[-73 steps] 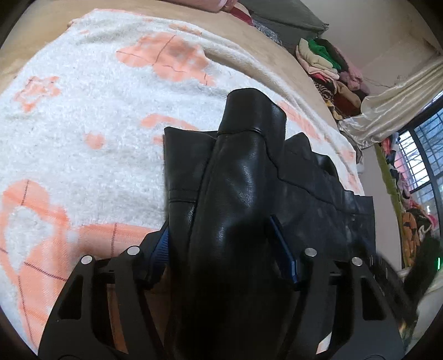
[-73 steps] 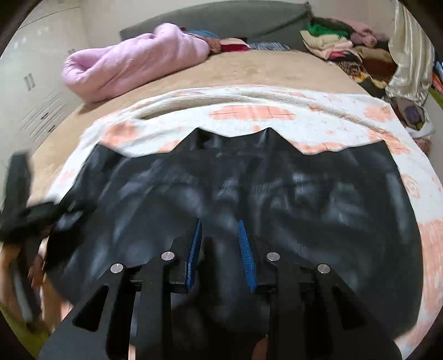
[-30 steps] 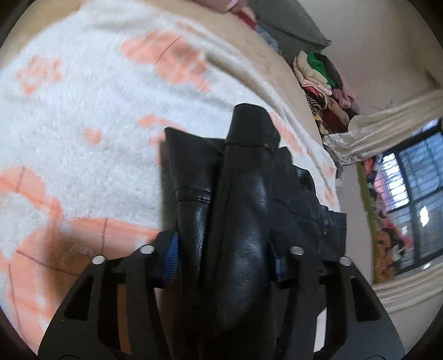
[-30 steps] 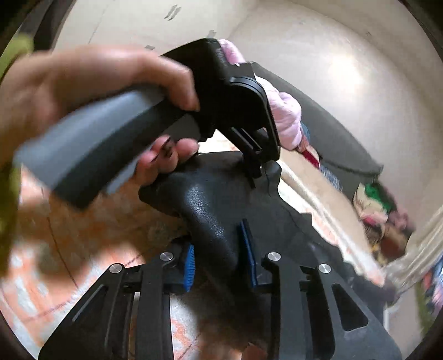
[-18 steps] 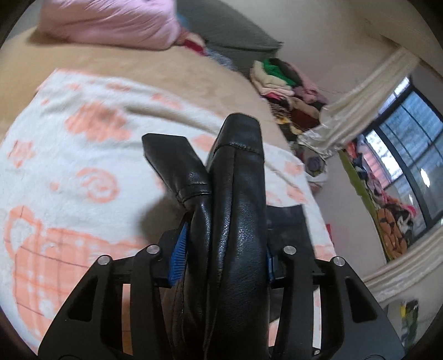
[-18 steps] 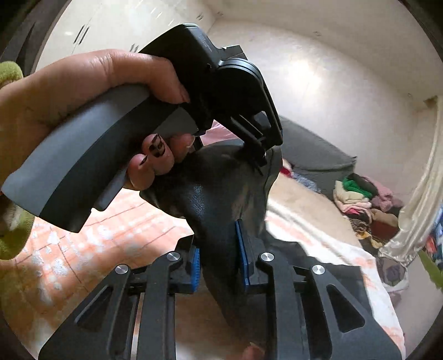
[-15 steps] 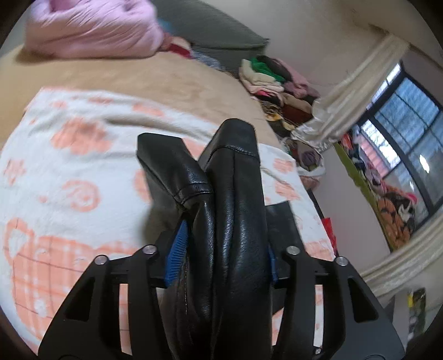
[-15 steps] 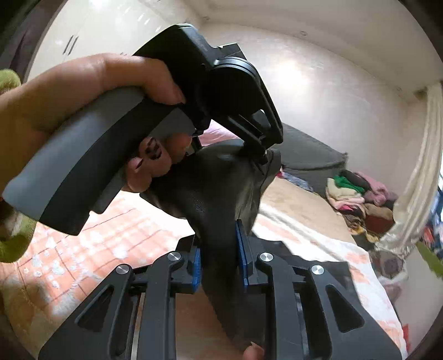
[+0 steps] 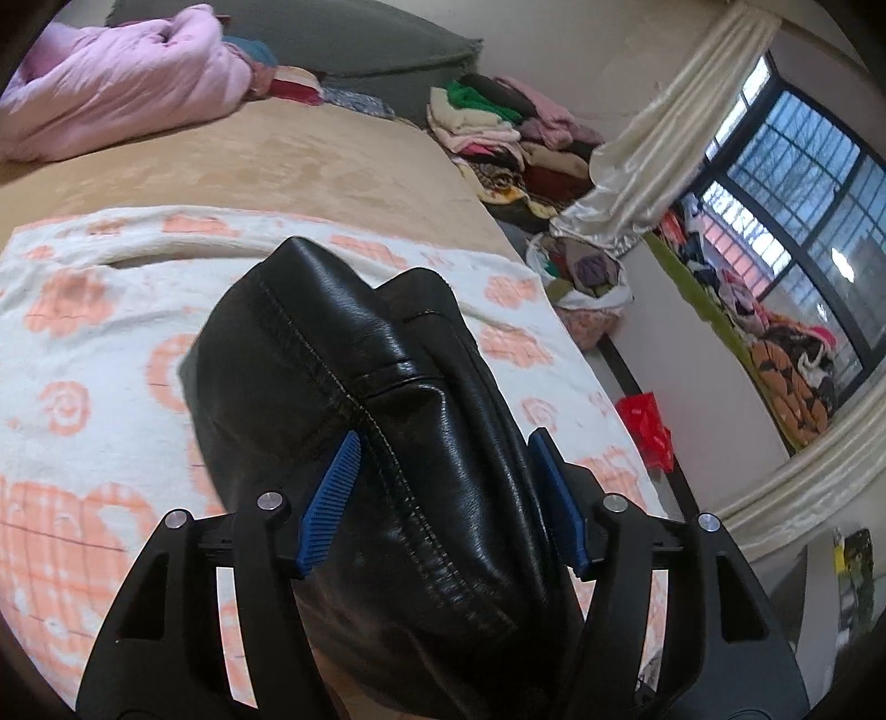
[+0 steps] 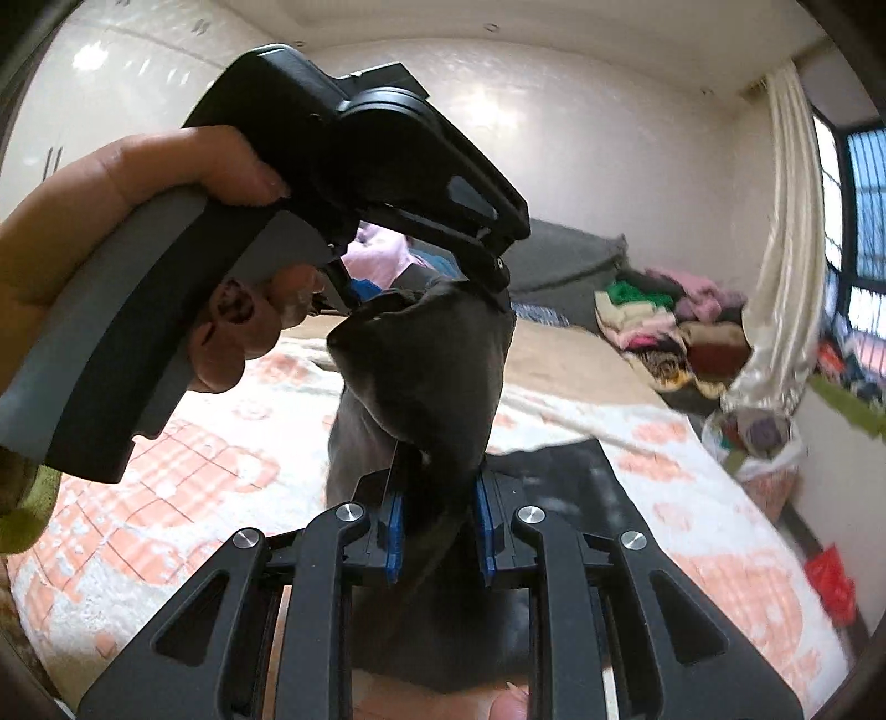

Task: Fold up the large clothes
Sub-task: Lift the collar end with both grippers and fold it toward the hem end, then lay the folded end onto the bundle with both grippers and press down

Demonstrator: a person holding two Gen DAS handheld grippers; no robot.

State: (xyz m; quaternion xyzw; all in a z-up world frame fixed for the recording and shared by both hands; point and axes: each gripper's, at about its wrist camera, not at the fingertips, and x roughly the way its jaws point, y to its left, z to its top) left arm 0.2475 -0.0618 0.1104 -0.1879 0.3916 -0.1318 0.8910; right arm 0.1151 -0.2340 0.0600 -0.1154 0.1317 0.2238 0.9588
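Observation:
A black leather garment (image 9: 421, 443) hangs bunched above the white and orange blanket (image 9: 83, 354) on the bed. In the left wrist view my left gripper (image 9: 443, 493) has a thick fold of it filling the gap between the blue pads (image 9: 332, 487), and the jaws are opening. From the right wrist view, a hand holds that left gripper (image 10: 426, 288) raised, with the top of the garment (image 10: 426, 376) hanging from its tips. My right gripper (image 10: 437, 531) is shut on the garment lower down. The rest of the garment lies flat on the blanket (image 10: 692, 498).
A pink quilt (image 9: 122, 88) and a grey cushion (image 9: 343, 39) lie at the head of the bed. Stacked clothes (image 9: 498, 127) pile up beside a cream curtain (image 9: 664, 133) and window (image 9: 803, 166). A red bag (image 9: 648, 426) lies on the floor to the right.
Both grippers have risen and rolled, lifting the black garment off the blanket. The left gripper's pads stand wider apart than before. The right gripper has kept its hold.

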